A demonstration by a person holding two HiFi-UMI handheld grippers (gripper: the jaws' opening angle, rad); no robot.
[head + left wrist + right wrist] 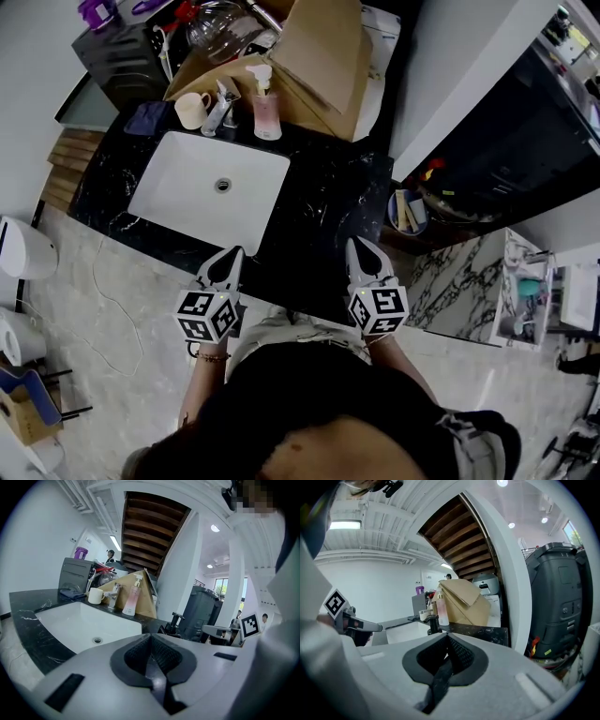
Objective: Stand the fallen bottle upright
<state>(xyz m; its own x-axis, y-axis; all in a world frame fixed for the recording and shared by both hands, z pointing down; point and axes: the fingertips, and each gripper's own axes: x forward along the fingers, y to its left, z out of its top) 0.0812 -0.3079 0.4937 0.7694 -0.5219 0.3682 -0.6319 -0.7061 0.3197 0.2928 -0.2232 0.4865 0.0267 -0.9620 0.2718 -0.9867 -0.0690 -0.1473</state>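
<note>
Pink pump bottle (266, 105): upright, upper centre, behind sink (187, 192). Left gripper (232, 257) nearer than right gripper (358, 247). Both closed, empty.

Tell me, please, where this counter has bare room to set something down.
Bare: the black counter between the sink and its right edge, save a dark pump bottle. Crowded: behind the sink, with mug, faucet, pink bottle.

The black desk (328, 202) right of the sink (178, 187) lies mostly bare and passable, save a dark pump bottle (432, 624). Along the back, mug (192, 110), faucet (218, 112), pink pump bottle (265, 105) and cardboard box (319, 56) crowd together.
</note>
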